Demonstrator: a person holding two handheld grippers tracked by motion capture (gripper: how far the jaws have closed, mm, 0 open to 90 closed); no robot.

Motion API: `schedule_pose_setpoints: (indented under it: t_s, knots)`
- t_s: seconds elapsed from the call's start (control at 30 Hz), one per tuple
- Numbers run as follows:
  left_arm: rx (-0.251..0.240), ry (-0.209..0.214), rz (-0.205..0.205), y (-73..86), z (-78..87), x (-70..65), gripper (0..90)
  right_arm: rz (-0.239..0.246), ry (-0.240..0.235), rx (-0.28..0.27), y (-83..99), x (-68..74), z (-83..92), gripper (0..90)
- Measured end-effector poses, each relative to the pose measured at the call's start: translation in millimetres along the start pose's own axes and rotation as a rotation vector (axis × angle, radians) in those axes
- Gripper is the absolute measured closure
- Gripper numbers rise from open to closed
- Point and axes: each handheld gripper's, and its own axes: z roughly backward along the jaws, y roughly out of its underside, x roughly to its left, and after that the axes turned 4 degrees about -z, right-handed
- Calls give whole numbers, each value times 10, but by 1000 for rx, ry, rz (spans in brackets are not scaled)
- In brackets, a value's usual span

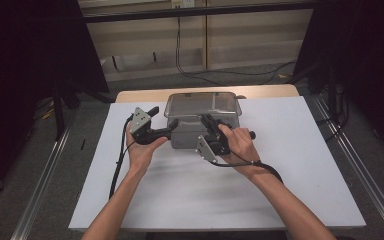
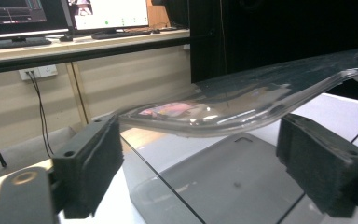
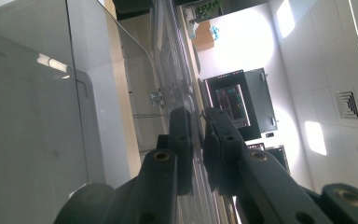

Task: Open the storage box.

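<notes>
- The right gripper (image 1: pixel 210 125) is clamped on the near edge of the clear plastic lid (image 1: pixel 202 104), its jaws pinched tight on the rim in the right gripper view (image 3: pixel 198 140).
- The left gripper (image 1: pixel 166 132) is wide open at the left side of the container; in its own view its pads (image 2: pixel 93 158) stand apart, just below the raised lid (image 2: pixel 242 98).
- The clear rectangular container (image 1: pixel 187 135) sits at the far middle of the white table (image 1: pixel 290 170), with the lid over it.

A clear plastic box (image 1: pixel 200 131) stands on the white table, its transparent lid (image 1: pixel 203 105) bowed upward.
</notes>
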Motion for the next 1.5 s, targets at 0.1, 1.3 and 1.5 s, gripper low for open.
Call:
schedule_pose_setpoints:
  t_s: [0.1, 1.3, 1.5]
  knots:
    - [-2, -11, -12, -21, -29, 14, 164, -1, -1, -1, 0, 0, -1, 809]
    - [-5, -4, -80, -11, -118, 41, 420, -281, -60, -4, 245, -39, 27, 562]
    - [-10, -7, -74, -15, -131, 42, 424, -464, -71, -5, 400, -98, 68, 390]
